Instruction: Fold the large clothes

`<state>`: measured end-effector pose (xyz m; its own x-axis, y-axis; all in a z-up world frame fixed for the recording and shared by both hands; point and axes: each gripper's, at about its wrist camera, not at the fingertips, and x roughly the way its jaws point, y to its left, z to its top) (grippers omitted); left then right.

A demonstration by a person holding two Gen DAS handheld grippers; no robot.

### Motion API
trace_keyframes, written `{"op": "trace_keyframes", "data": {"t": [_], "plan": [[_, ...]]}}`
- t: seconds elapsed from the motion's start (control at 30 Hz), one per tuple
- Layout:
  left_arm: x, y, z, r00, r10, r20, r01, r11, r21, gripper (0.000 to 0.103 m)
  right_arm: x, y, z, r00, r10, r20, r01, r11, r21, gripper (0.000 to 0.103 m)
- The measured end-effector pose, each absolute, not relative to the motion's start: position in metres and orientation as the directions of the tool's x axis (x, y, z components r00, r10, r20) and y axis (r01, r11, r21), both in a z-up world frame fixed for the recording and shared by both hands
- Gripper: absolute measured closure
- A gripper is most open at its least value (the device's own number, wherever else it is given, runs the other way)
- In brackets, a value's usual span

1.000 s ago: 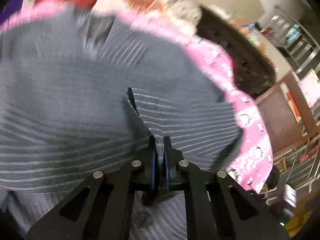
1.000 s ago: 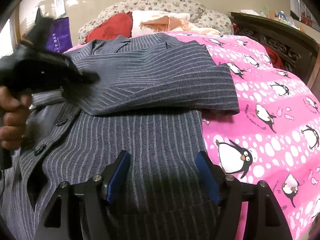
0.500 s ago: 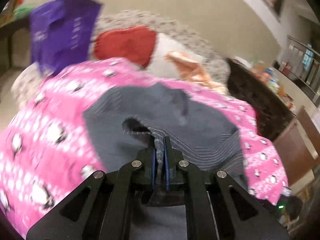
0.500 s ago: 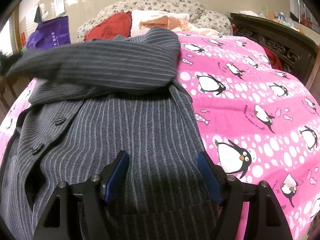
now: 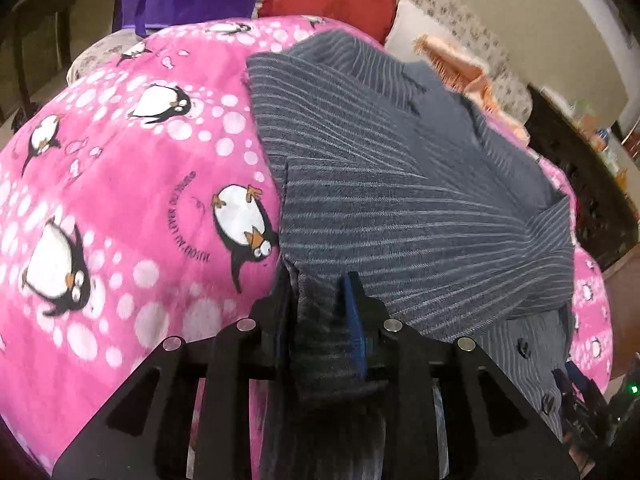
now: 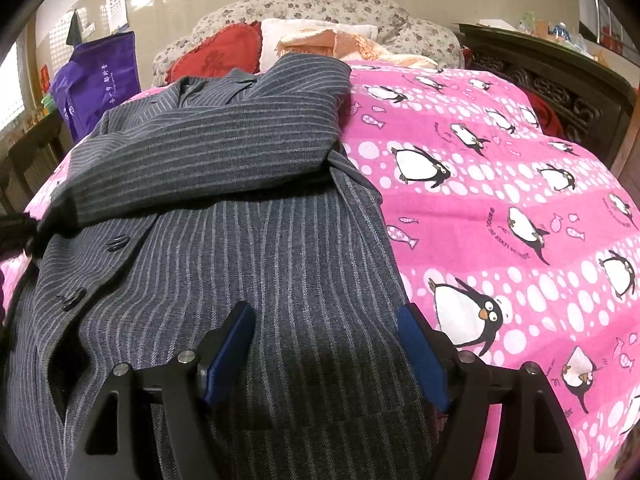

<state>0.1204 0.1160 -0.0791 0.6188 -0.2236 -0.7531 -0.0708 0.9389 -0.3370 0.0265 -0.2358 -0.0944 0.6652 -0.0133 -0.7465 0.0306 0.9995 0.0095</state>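
A grey pinstriped jacket (image 6: 248, 248) is lying front-up on the pink penguin blanket (image 6: 500, 184), collar toward the far pillows.

Since half a second ago, its sleeve (image 6: 192, 160) has been carried across the chest and is now being laid flat over the body, cuff toward the jacket's left edge. It was being held raised in the air then; it is resting on the cloth now.

The left gripper (image 5: 320, 292) is being eased apart: the cuff is seen between the fingers, which a moment ago were pressed tightly on it and are now standing visibly wider. Whether the cloth is still gripped cannot be told.

The right gripper (image 6: 324, 332) is being held wide apart over the near hem, nothing between its fingers.

The sleeve fold is judged nearly done; the body fold is outstanding.
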Motion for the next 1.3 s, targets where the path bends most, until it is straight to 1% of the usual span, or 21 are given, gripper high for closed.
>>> {"op": "trace_keyframes", "data": {"t": [0.1,0.17,0.3,0.4,0.47,0.5,0.53,0.57,0.67,0.73,0.77,0.8,0.83,0.87,0.9,0.97,1.03,1.13,1.23,1.3], "plan": [[0.115,0.124,-0.072,0.624,-0.230,-0.747,-0.089,0.928,-0.361,0.074,0.027,-0.237,-0.095,0.663,-0.015,-0.749,0.033,0.999,0.009,0.028],[0.113,0.130,-0.061,0.648,-0.201,-0.735,-0.111,0.929,-0.352,0.074,0.027,-0.238,-0.095,0.661,-0.016,-0.750,0.035,0.999,0.010,0.028],[0.105,0.139,-0.035,0.723,-0.149,-0.674,-0.127,0.931,-0.342,0.074,0.026,-0.238,-0.088,0.660,-0.012,-0.751,0.034,0.999,0.015,0.028],[0.108,0.126,-0.022,0.734,-0.202,-0.648,-0.037,0.941,-0.336,0.074,0.031,-0.238,-0.065,0.699,0.024,-0.714,0.000,0.999,0.033,0.030],[0.113,0.110,-0.022,0.726,-0.228,-0.649,0.022,0.951,-0.309,0.076,0.045,-0.236,-0.041,0.739,0.046,-0.672,-0.035,0.999,0.029,0.045],[0.115,0.102,-0.024,0.719,-0.231,-0.656,0.041,0.956,-0.291,0.076,0.056,-0.235,-0.030,0.753,0.065,-0.654,-0.056,0.998,0.035,0.050],[0.116,0.096,-0.027,0.715,-0.226,-0.661,0.048,0.960,-0.277,0.077,0.064,-0.233,-0.024,0.759,0.083,-0.646,-0.073,0.996,0.043,0.059],[0.119,0.092,-0.031,0.710,-0.219,-0.669,0.049,0.963,-0.264,0.077,0.080,-0.230,-0.015,0.763,0.117,-0.636,-0.107,0.993,0.055,0.066],[0.128,0.089,-0.049,0.684,-0.200,-0.702,0.002,0.962,-0.272,0.077,0.123,-0.218,-0.003,0.757,0.171,-0.630,-0.183,0.982,0.047,0.067],[0.132,0.092,-0.057,0.671,-0.187,-0.717,-0.033,0.959,-0.281,0.077,0.145,-0.213,-0.011,0.718,0.233,-0.656,-0.236,0.968,0.085,0.067],[0.133,0.094,-0.060,0.666,-0.188,-0.722,-0.043,0.956,-0.289,0.077,0.159,-0.213,-0.022,0.683,0.245,-0.688,-0.261,0.962,0.083,0.067],[0.134,0.095,-0.064,0.659,-0.189,-0.728,-0.050,0.955,-0.293,0.077,0.166,-0.214,-0.033,0.657,0.231,-0.718,-0.264,0.962,0.067,0.068],[0.134,0.095,-0.067,0.653,-0.194,-0.732,-0.047,0.954,-0.295,0.077,0.172,-0.221,-0.053,0.629,0.167,-0.759,-0.249,0.969,0.007,0.073],[0.136,0.093,-0.070,0.645,-0.205,-0.736,-0.035,0.955,-0.296,0.077,0.172,-0.229,-0.066,0.614,0.124,-0.779,-0.238,0.971,-0.033,0.075],[0.137,0.090,-0.073,0.638,-0.213,-0.740,-0.024,0.955,-0.296,0.077,0.168,-0.238,-0.076,0.617,0.104,-0.780,-0.229,0.972,-0.052,0.075],[0.139,0.080,-0.078,0.642,-0.193,-0.742,-0.008,0.966,-0.259,0.077,0.155,-0.257,-0.080,0.662,0.133,-0.737,-0.216,0.976,-0.017,0.075],[0.139,0.075,-0.081,0.658,-0.162,-0.736,-0.017,0.973,-0.229,0.076,0.154,-0.264,-0.078,0.665,0.131,-0.735,-0.187,0.982,0.006,0.074],[0.137,0.076,-0.084,0.676,-0.150,-0.722,-0.028,0.973,-0.229,0.076,0.159,-0.271,-0.068,0.657,0.127,-0.743,-0.140,0.989,0.045,0.074],[0.136,0.083,-0.087,0.677,-0.176,-0.715,-0.034,0.962,-0.270,0.076,0.164,-0.264,-0.038,0.717,0.173,-0.675,-0.140,0.985,0.104,0.074],[0.136,0.084,-0.087,0.677,-0.173,-0.715,-0.039,0.962,-0.270,0.076,0.175,-0.249,-0.028,0.715,0.250,-0.653,-0.205,0.968,0.146,0.074]]}}
